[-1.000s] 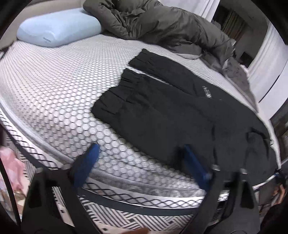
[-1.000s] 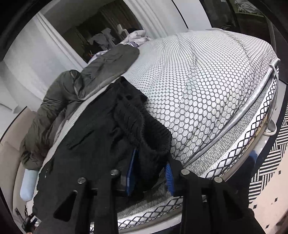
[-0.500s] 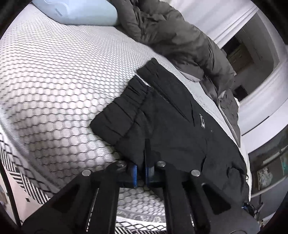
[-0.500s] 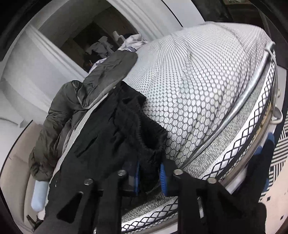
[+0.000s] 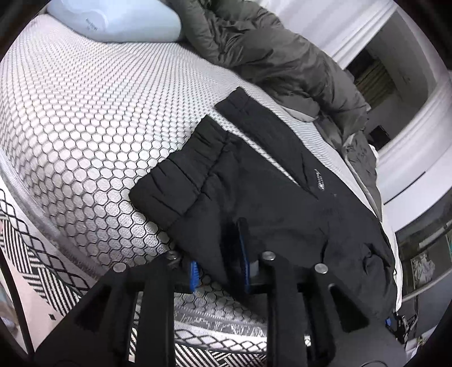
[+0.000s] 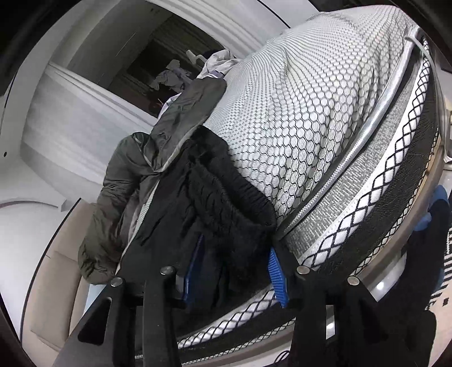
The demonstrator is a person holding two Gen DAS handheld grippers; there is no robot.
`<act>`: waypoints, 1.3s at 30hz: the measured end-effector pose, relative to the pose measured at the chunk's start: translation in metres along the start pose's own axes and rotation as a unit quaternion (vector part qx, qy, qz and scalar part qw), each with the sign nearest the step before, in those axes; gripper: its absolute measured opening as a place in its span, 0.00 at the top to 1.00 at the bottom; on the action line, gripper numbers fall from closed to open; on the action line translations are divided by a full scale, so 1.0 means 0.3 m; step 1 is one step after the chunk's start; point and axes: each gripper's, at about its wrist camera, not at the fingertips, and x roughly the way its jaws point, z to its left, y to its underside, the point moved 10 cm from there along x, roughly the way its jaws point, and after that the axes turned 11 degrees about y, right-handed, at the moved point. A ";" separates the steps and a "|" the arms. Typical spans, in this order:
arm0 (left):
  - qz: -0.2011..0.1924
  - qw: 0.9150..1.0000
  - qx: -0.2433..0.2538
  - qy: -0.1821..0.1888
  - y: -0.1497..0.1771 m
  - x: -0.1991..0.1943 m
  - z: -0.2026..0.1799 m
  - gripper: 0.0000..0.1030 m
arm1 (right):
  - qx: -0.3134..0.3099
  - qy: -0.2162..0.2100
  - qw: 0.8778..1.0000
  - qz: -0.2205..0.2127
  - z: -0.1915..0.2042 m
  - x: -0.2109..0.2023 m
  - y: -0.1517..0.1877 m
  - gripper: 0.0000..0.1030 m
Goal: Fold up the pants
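Note:
Black pants (image 5: 268,183) lie flat on the honeycomb-patterned mattress (image 5: 84,113), cuffs toward the pillow. My left gripper (image 5: 217,245) is at the near edge of one leg. Its jaws are opening, and a fold of the black cloth lies loosely between the blue pads (image 5: 193,275). In the right wrist view the gathered waistband of the pants (image 6: 220,197) hangs over the mattress (image 6: 310,113) edge. My right gripper (image 6: 236,245) straddles it with jaws opening, and the pad (image 6: 276,279) stands off the cloth.
A pale blue pillow (image 5: 118,19) and a grey-green padded jacket (image 5: 268,50) lie at the far side of the bed; the jacket (image 6: 118,183) touches the pants. A black-and-white rug (image 5: 28,240) lies below the bed. A dark sleeve (image 6: 423,254) is at the right.
The left gripper came in to the leg's edge, shut on the cloth, and its jaws now stand wider. The right gripper's jaws narrowed on the waistband, then spread again as it sank.

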 end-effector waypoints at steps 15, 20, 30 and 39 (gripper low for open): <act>-0.044 0.999 -0.003 0.016 -0.070 -0.156 -0.022 1.00 | -0.054 0.019 0.996 -0.065 0.137 -0.293 -0.051 0.92; -0.053 0.998 0.014 0.028 -0.276 -0.114 -0.124 1.00 | -0.081 0.032 0.989 -0.116 0.357 -0.315 -0.223 0.92; -0.026 0.997 0.019 -0.073 -0.777 0.398 -0.337 0.41 | -0.087 0.157 0.979 -0.098 0.680 0.244 -0.705 0.53; -0.011 0.996 0.060 -0.071 -0.676 0.412 -0.323 0.18 | -0.139 0.137 0.978 -0.070 0.629 0.227 -0.524 0.16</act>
